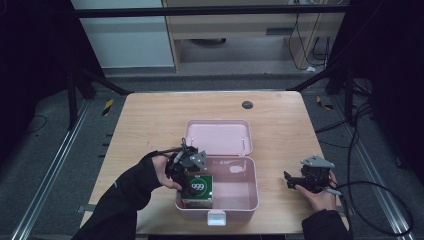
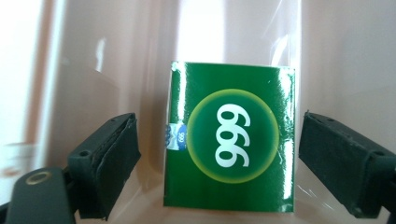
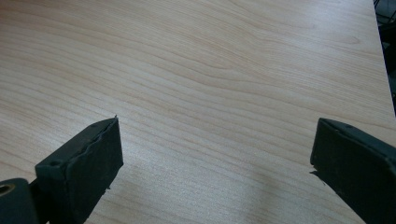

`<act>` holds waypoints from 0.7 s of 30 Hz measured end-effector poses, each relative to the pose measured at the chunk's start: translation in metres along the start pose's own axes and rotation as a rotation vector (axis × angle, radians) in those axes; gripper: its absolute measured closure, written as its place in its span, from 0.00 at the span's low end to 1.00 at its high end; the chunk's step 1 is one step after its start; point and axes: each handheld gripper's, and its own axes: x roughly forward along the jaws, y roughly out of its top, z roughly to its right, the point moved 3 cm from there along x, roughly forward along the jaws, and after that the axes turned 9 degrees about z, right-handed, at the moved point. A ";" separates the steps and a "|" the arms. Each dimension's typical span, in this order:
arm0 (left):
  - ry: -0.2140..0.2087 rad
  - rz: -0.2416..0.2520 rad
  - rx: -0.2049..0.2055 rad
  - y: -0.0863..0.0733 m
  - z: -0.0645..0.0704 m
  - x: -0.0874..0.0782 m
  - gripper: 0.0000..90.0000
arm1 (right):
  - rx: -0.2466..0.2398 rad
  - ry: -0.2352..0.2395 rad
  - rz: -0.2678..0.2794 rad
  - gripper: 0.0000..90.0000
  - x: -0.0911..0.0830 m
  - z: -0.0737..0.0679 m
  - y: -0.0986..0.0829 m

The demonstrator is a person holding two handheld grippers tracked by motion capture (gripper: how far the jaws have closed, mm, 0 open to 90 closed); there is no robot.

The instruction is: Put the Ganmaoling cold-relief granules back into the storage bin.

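A green box marked 999 (image 1: 198,190) lies in the front left corner of an open pink case (image 1: 247,192). My left gripper (image 1: 187,172) hovers right above it, open. In the left gripper view the green box (image 2: 229,140) sits between the two black pads (image 2: 105,161), with a gap on each side, on the case's pink floor (image 2: 93,84). My right gripper (image 1: 296,182) rests low over the table to the right of the case, open, with bare wood between its pads (image 3: 84,170).
The case's lid (image 1: 219,136) lies flat behind it. A white latch (image 1: 216,218) juts from the case's front. A small dark round disc (image 1: 247,104) sits near the table's far edge. Wooden tabletop (image 1: 145,125) surrounds the case.
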 end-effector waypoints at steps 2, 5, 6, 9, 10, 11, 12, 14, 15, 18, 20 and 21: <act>0.014 0.034 -0.002 0.001 0.001 -0.009 0.16 | 0.002 0.000 -0.001 0.03 0.000 0.000 0.000; 0.035 0.065 -0.002 0.002 0.003 -0.020 0.19 | 0.004 -0.002 0.000 0.04 -0.001 0.000 0.000; 0.046 0.075 -0.003 0.002 0.003 -0.026 0.21 | 0.004 -0.004 0.001 0.04 -0.001 0.000 0.000; 0.087 0.125 -0.019 0.000 0.003 -0.045 0.23 | 0.003 -0.007 0.002 0.04 -0.001 0.001 0.000; 0.097 0.142 -0.024 -0.002 0.003 -0.051 0.24 | 0.003 -0.008 0.004 0.04 -0.001 0.001 0.000; 0.110 0.155 -0.032 -0.004 0.003 -0.058 0.25 | 0.004 -0.008 0.004 0.04 -0.001 0.001 0.001; 0.124 0.166 -0.038 -0.006 0.003 -0.064 0.26 | 0.003 -0.008 0.005 0.05 -0.002 0.001 0.001; 0.149 0.189 -0.058 -0.012 0.004 -0.074 0.27 | 0.005 -0.009 0.006 0.05 -0.002 0.001 0.001; 0.160 0.193 -0.064 -0.015 0.004 -0.079 0.27 | 0.005 -0.009 0.006 0.05 -0.002 0.001 0.001; 0.171 0.209 -0.087 -0.028 0.005 -0.087 0.29 | 0.001 -0.009 0.008 0.06 -0.002 0.001 0.001; 0.201 0.207 -0.105 -0.038 0.005 -0.090 0.30 | 0.000 -0.013 0.009 0.06 -0.002 0.001 0.001; 0.204 0.204 -0.114 -0.044 0.006 -0.091 0.31 | -0.002 -0.013 0.007 0.06 -0.002 0.001 0.001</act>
